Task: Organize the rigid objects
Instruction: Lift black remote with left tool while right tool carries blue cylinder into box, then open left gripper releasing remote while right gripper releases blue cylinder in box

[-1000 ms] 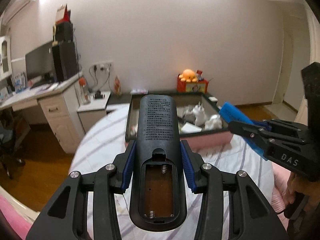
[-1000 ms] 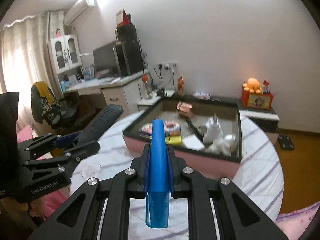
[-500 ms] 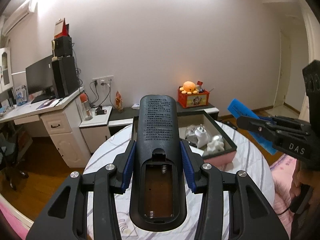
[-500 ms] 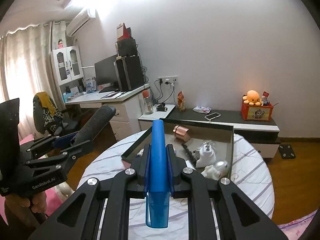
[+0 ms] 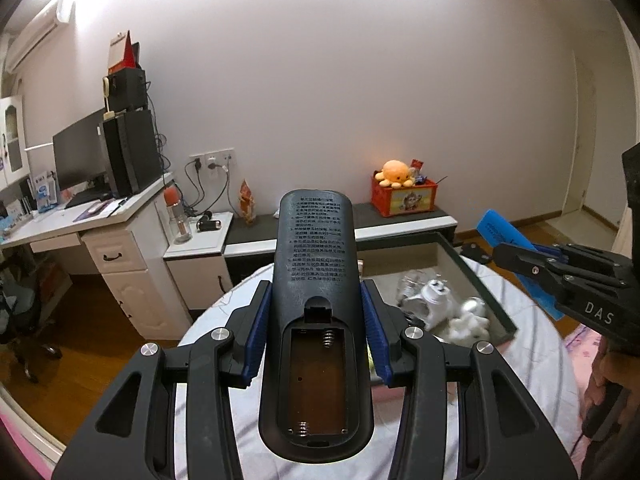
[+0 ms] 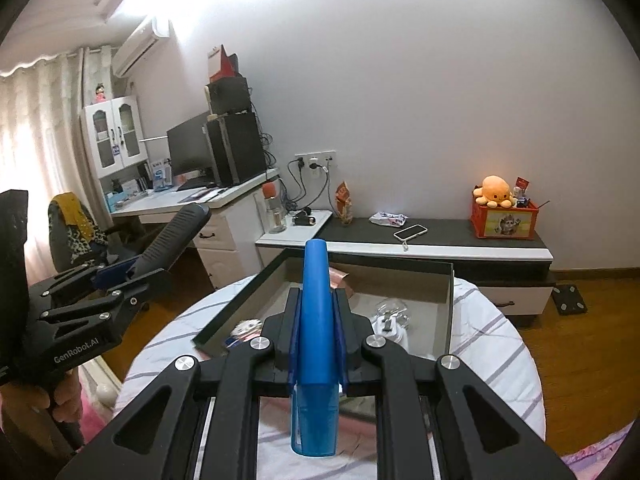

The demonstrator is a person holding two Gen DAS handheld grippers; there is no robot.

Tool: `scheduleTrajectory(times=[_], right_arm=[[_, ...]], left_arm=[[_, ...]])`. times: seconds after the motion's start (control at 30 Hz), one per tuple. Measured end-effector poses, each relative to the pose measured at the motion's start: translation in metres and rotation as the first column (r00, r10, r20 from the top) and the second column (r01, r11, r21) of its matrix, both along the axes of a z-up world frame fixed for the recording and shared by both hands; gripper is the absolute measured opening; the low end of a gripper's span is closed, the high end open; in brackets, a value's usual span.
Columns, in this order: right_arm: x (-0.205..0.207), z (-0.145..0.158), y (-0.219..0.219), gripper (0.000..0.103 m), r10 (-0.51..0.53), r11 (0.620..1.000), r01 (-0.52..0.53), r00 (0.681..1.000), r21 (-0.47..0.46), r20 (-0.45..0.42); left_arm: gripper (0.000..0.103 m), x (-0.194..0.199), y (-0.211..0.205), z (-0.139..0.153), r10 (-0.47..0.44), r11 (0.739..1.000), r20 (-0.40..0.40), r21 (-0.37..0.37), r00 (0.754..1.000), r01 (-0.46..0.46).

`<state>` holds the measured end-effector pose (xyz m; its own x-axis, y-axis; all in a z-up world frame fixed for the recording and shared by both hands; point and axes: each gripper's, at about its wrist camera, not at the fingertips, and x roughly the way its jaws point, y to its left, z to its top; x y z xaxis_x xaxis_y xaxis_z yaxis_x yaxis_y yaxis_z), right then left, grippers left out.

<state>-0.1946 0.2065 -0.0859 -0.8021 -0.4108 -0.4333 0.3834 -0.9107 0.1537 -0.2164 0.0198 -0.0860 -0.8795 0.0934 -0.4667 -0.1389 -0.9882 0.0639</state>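
Left claw [image 5: 316, 340] is clamped on the black remote [image 5: 314, 280], battery bay uncovered and facing up, long axis straight along the fingers. Right claw [image 6: 316, 344] is pinched tight on the slim blue case [image 6: 316, 312], also lengthwise along the fingers. Both are held above the round worktop [image 6: 496, 344]; the open box [image 6: 450, 304] lies ahead and below, slightly right of the left claw, nearer the right hand by my read.

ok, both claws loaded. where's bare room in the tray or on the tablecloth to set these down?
Tray: the far strip of floor under the back wall, right of the copper piece, looks bare. White plug and small items crowd the near middle and left. Striped tablecloth right of the tray is bare too. Left claw holds the remote, right claw the blue case.
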Motion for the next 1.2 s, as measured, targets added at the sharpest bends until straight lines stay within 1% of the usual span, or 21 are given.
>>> scheduleTrajectory(times=[0.07, 0.17, 0.33, 0.53, 0.63, 0.73, 0.8, 1.0, 1.03, 1.1, 1.13, 1.17, 1.2], right_arm=[[-0.012, -0.006, -0.001, 0.015, -0.006, 1.000, 0.006, 1.000, 0.009, 0.012], [-0.032, -0.020, -0.003, 0.015, -0.011, 1.000, 0.010, 0.999, 0.019, 0.052], [-0.055, -0.042, -0.009, 0.015, -0.007, 0.999, 0.003, 0.994, 0.034, 0.112], [-0.074, -0.066, -0.020, 0.015, -0.005, 0.998, -0.008, 0.983, 0.070, 0.181], [-0.080, -0.073, -0.024, 0.015, 0.001, 0.997, -0.017, 0.980, 0.079, 0.197], [-0.085, -0.074, -0.028, 0.015, -0.008, 0.995, -0.012, 0.981, 0.102, 0.195], [-0.086, -0.073, -0.030, 0.015, -0.008, 0.995, -0.010, 0.983, 0.100, 0.184], [-0.083, -0.069, -0.032, 0.015, -0.005, 0.996, -0.011, 0.986, 0.093, 0.168], [-0.082, -0.068, -0.032, 0.017, -0.009, 0.996, -0.007, 0.987, 0.093, 0.163], [-0.080, -0.065, -0.031, 0.017, -0.004, 0.997, -0.008, 0.987, 0.079, 0.160], [-0.079, -0.064, -0.032, 0.019, -0.002, 0.997, -0.010, 0.987, 0.074, 0.160], [-0.077, -0.062, -0.032, 0.023, -0.001, 0.997, -0.011, 0.987, 0.073, 0.159], [-0.075, -0.060, -0.032, 0.042, -0.002, 0.997, -0.009, 0.988, 0.072, 0.156]], left_arm=[[0.044, -0.014, 0.000, -0.006, -0.009, 1.000, 0.023, 0.006, 1.000, 0.009], [0.044, -0.034, 0.002, -0.021, -0.009, 1.000, 0.064, -0.008, 0.998, 0.009], [0.044, -0.064, 0.004, -0.049, -0.013, 1.000, 0.139, 0.007, 0.990, 0.012], [0.044, -0.085, 0.009, -0.077, -0.012, 1.000, 0.208, -0.001, 0.978, 0.013], [0.044, -0.090, 0.009, -0.083, -0.010, 1.000, 0.221, -0.001, 0.975, 0.011], [0.044, -0.091, 0.009, -0.085, -0.001, 1.000, 0.220, -0.008, 0.976, 0.003], [0.044, -0.092, 0.008, -0.085, 0.005, 1.000, 0.219, -0.009, 0.976, -0.003], [0.045, -0.084, 0.006, -0.079, 0.011, 1.000, 0.183, -0.015, 0.983, -0.009], [0.045, -0.083, 0.004, -0.077, 0.010, 1.000, 0.178, -0.012, 0.984, -0.008], [0.049, -0.080, 0.002, -0.073, 0.011, 1.000, 0.169, -0.008, 0.986, -0.010], [0.059, -0.078, 0.002, -0.071, 0.009, 1.000, 0.166, -0.006, 0.986, -0.008], [0.074, -0.075, 0.001, -0.069, 0.012, 1.000, 0.162, -0.006, 0.987, -0.011], [0.080, -0.070, 0.001, -0.066, 0.021, 1.000, 0.147, -0.010, 0.989, -0.020]])
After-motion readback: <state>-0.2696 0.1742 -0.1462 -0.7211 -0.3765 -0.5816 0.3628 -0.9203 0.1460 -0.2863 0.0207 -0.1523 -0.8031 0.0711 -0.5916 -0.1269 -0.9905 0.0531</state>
